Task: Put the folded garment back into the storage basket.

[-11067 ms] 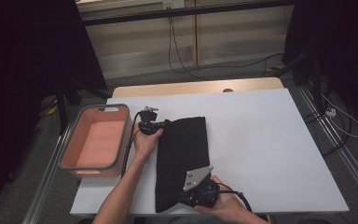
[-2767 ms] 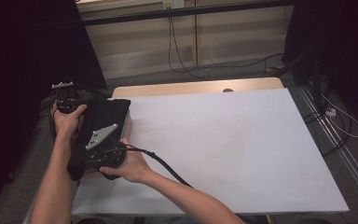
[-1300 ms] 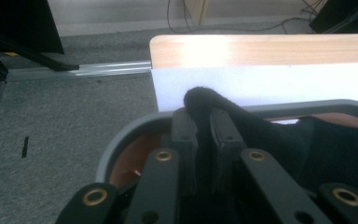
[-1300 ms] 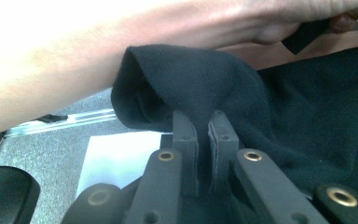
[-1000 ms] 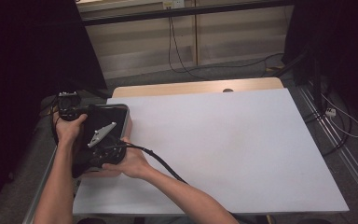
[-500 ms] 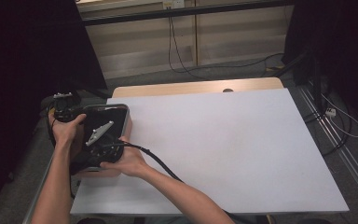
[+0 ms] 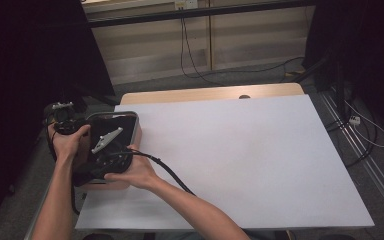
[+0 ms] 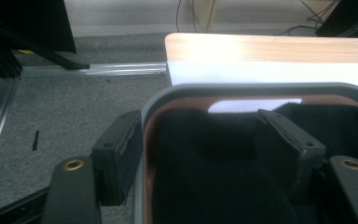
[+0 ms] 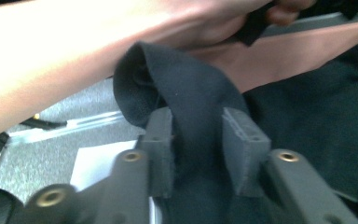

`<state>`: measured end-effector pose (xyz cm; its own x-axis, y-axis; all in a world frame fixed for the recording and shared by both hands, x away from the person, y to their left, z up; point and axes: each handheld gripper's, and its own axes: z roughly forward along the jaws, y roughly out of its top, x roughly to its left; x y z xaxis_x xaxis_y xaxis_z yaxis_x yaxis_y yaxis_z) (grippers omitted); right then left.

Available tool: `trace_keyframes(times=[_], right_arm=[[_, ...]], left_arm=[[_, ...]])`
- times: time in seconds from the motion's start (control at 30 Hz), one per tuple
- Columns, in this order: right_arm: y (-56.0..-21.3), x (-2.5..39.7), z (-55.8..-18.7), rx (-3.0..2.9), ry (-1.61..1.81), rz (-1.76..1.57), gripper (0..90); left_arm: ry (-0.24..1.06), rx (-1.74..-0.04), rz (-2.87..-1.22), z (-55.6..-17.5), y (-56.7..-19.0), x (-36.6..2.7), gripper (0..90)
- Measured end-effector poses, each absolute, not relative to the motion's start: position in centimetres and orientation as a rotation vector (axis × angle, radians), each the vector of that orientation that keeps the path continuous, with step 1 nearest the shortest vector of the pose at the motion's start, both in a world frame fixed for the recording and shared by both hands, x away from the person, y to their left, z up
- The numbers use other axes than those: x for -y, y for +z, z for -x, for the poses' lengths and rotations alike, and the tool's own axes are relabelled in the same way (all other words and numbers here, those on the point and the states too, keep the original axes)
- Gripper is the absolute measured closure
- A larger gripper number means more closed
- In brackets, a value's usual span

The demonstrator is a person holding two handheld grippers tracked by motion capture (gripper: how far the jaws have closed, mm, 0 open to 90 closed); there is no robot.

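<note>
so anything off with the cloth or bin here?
A fold of the black cloth hangs over the pink bin's rim instead of lying inside, with the right gripper around it. The left gripper straddles the bin wall, jaws open.

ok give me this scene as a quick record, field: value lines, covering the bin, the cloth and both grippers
bin: pink bin with grey rim, at the table's left edge
cloth: black cloth lying in the bin, one fold draped over its near rim
left gripper: left gripper open, jaws astride the bin's rim, one outside, one inside on the cloth
right gripper: right gripper with jaws around a fold of the cloth
table: white table
</note>
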<state>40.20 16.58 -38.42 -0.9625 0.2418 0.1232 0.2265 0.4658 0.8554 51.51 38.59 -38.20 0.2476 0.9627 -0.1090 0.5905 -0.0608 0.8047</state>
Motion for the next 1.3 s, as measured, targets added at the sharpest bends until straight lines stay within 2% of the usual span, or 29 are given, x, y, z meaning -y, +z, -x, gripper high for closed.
trace_keyframes(times=[0.1,0.13,0.53,0.77,0.8,0.97,1.07,1.3], right_arm=[[-38.3,-15.8,-40.1,-2.663,1.576,-0.432,54.2],[-38.2,-15.1,-40.0,-2.650,1.580,-0.435,49.1],[-37.9,-10.7,-38.9,-2.571,1.591,-0.467,37.9],[-38.4,-8.2,-38.6,-2.527,1.611,-0.549,29.9],[-38.6,-7.3,-38.6,-2.522,1.606,-0.574,26.5],[-39.1,-5.2,-38.3,-2.494,1.595,-0.622,25.6],[-39.6,-4.1,-38.1,-2.493,1.573,-0.640,25.9],[-40.4,-2.6,-37.7,-2.497,1.548,-0.672,25.7]], left_arm=[[0.611,-1.450,-1.704,-50.9,-38.5,-38.6,29.1],[0.657,-1.447,-1.762,-50.6,-38.5,-38.3,21.5],[0.707,-1.335,-1.745,-46.8,-36.9,-38.4,13.5],[0.736,-1.289,-1.774,-44.2,-36.2,-37.9,11.7],[0.744,-1.259,-1.785,-43.3,-36.0,-37.7,11.3],[0.771,-1.255,-1.777,-41.4,-35.9,-37.5,13.9],[0.784,-1.251,-1.836,-40.0,-36.0,-37.4,17.1],[0.735,-1.267,-1.764,-36.7,-36.0,-38.2,19.2]])
